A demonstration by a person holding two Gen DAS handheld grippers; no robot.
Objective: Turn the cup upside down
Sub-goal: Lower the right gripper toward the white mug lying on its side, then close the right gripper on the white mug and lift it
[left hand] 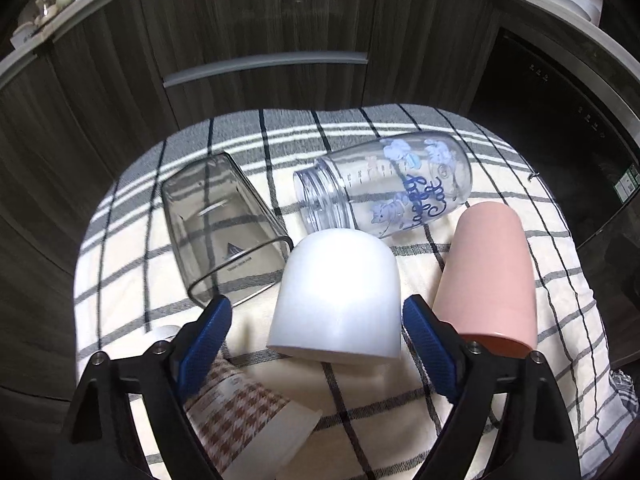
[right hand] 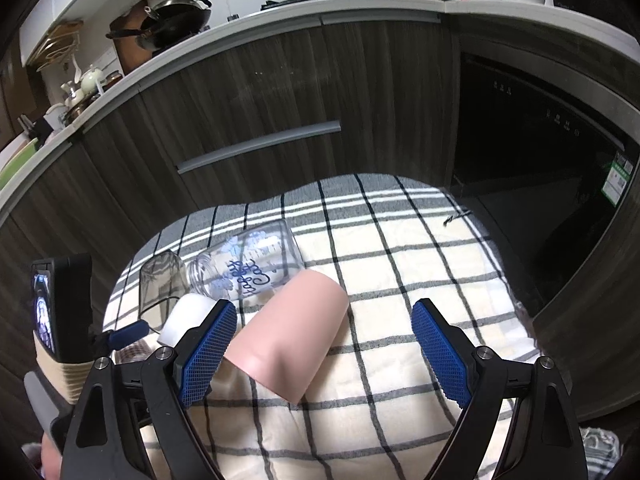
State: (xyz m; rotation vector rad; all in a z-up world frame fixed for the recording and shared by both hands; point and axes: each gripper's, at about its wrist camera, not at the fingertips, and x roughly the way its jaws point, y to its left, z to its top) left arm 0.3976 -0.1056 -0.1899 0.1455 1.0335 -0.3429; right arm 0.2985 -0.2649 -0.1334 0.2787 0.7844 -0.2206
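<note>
Between the left gripper's [left hand: 316, 336] spread, empty fingers, the white cup [left hand: 338, 292] could skid into the crowding pink cup [left hand: 490, 276].

The cream cloth [left hand: 400, 408] spread under everything carries a grid of thin black lines and broader grey bands, with white stripes near its far edge. The rounded opaque cup [left hand: 338, 292] is plain white, and the tall smooth cup [left hand: 490, 276] beside it is pale pink with a darker reddish-brown rim. The clear plastic bottle [left hand: 384, 188] bears blue script lettering and pale blue cat drawings. The square-sided tumbler [left hand: 220, 228] is smoky transparent grey. A paper cup [left hand: 248, 416] shows a brown-and-white houndstooth print. Both grippers' pads [right hand: 208, 356] are bright blue on black frames.
</note>
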